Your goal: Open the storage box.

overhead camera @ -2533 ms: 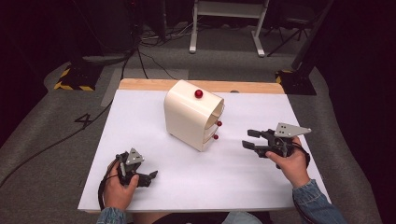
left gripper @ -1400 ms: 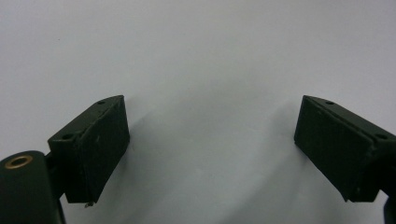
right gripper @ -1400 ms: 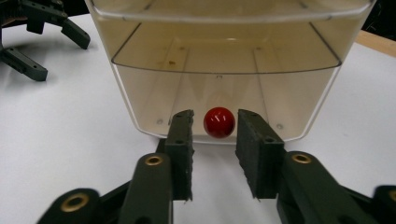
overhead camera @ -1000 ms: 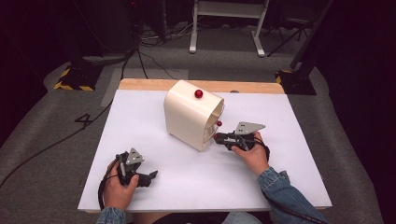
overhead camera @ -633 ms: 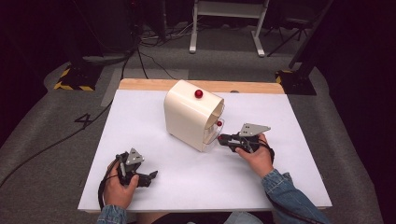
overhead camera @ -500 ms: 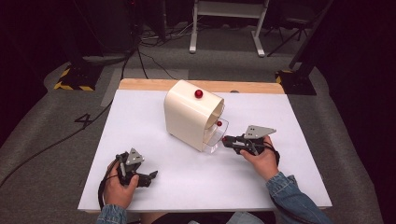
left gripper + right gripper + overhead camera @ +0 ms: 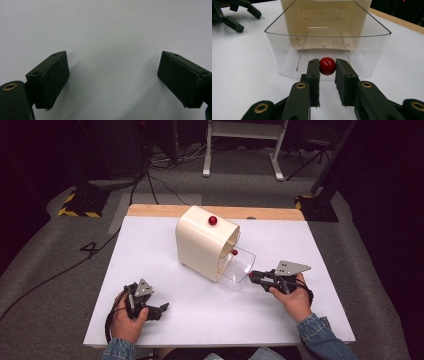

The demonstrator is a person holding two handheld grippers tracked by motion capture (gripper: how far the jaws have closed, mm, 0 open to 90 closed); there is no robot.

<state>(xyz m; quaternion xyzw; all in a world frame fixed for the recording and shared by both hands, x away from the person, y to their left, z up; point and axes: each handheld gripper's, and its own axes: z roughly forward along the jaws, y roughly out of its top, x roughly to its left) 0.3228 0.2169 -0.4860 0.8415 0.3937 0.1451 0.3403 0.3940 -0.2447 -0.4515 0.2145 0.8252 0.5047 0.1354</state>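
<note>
Right tongs (image 7: 327, 68) clamped on the red knob (image 7: 327, 66); clear drawer (image 7: 372, 47) now pulled partway out of the cream cabinet (image 7: 202, 247), empty inside. Left tongs (image 7: 159, 310) apart, idle on worktop (image 7: 150, 240). Opening looks half done.

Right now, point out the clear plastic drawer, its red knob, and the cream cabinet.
clear plastic drawer (image 7: 372, 50), right gripper view, front wall right of the knob
red round knob (image 7: 327, 66), right gripper view, centre of ball, between right tool jaws
cream rounded cabinet (image 7: 197, 245), high view, left side wall
</note>
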